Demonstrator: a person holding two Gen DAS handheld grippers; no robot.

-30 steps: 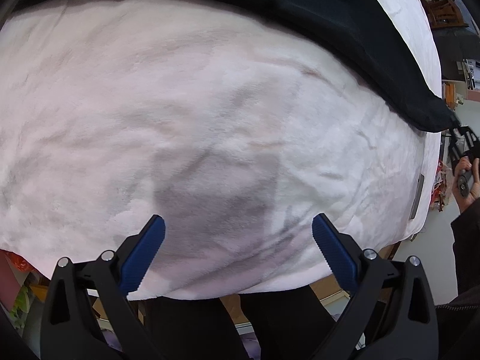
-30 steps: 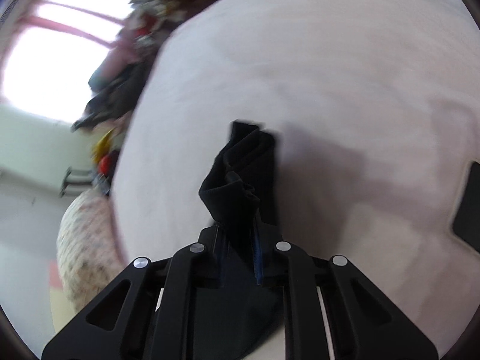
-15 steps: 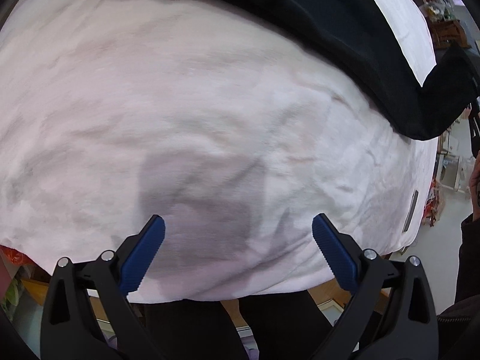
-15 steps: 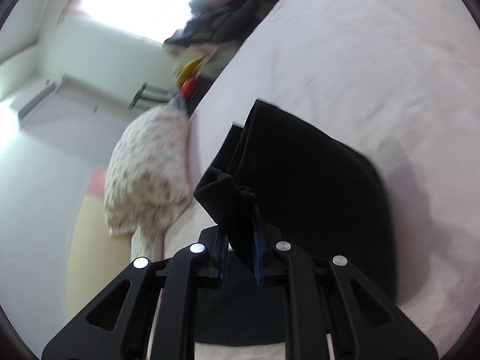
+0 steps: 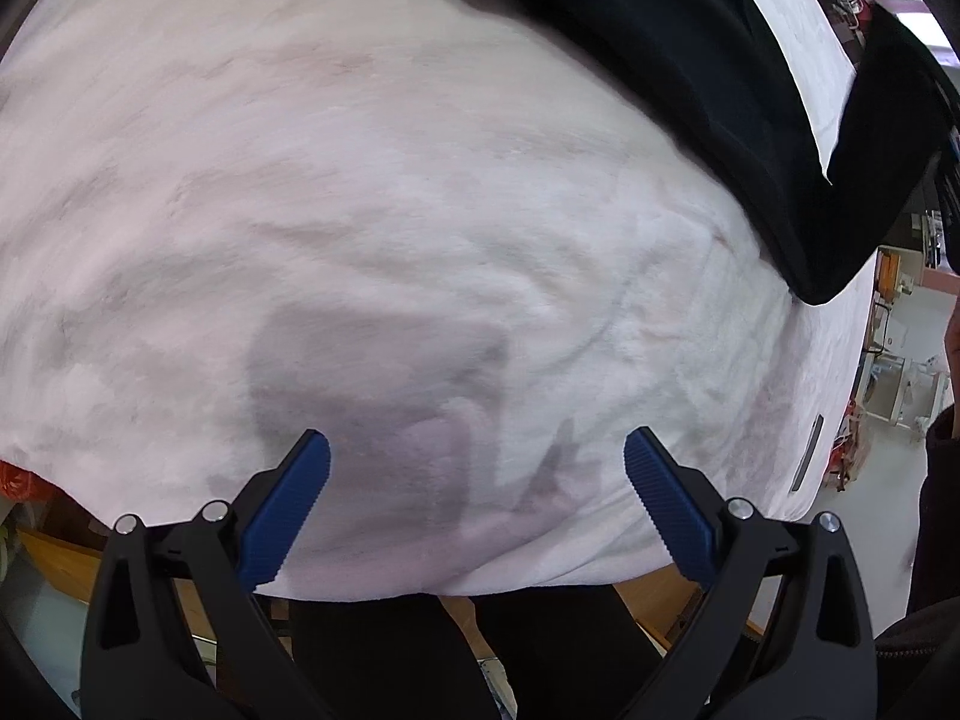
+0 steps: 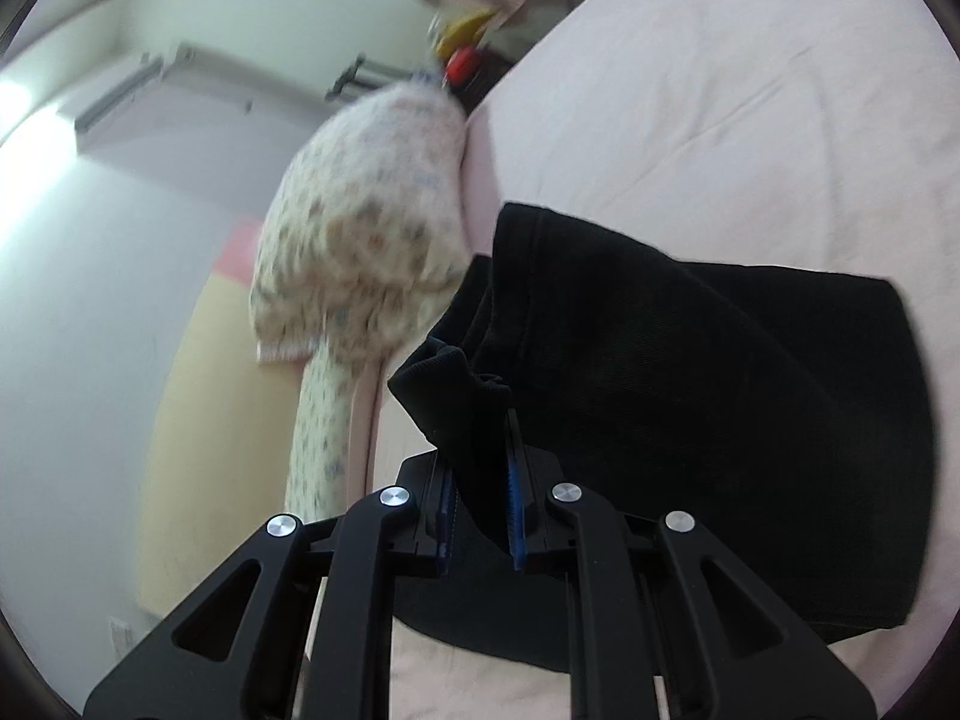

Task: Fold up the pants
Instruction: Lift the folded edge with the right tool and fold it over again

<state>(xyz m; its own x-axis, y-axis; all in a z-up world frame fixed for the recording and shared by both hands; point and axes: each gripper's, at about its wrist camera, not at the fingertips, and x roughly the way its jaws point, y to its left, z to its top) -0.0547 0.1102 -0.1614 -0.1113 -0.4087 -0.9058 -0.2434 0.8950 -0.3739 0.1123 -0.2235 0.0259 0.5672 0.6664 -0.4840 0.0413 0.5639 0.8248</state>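
Pants: black pants [image 6: 690, 396] lie on a pale pink bed cover [image 6: 720, 90], one end lifted off it in the right claw.
Right claw: right gripper [image 6: 480, 480] is closed narrow on a bunched fold of the black cloth, blue pads pressing from both sides; the hem stands up above the jaws.
Why held so: judged from the task, pinching the end and raising it lets that part be carried over the rest to make a fold, and the cloth below hangs slack rather than dragging.
Left claw: left gripper [image 5: 477, 504] stands wide with nothing between its blue pads, angled down over bare cover near the bed's near edge; it seems to be waiting clear of the cloth.
Where the pants sit: in the left wrist view the pants [image 5: 690, 48] run as a dark band along the far side of the bed cover [image 5: 360, 210], well apart from the open jaws.
Long axis: the band runs from upper left down to the right, where its end turns upward off the cover towards the right claw.
Beyond: a flowered pillow [image 6: 360, 228] hangs over the bed's far side, just beside the lifted hem; blurred.
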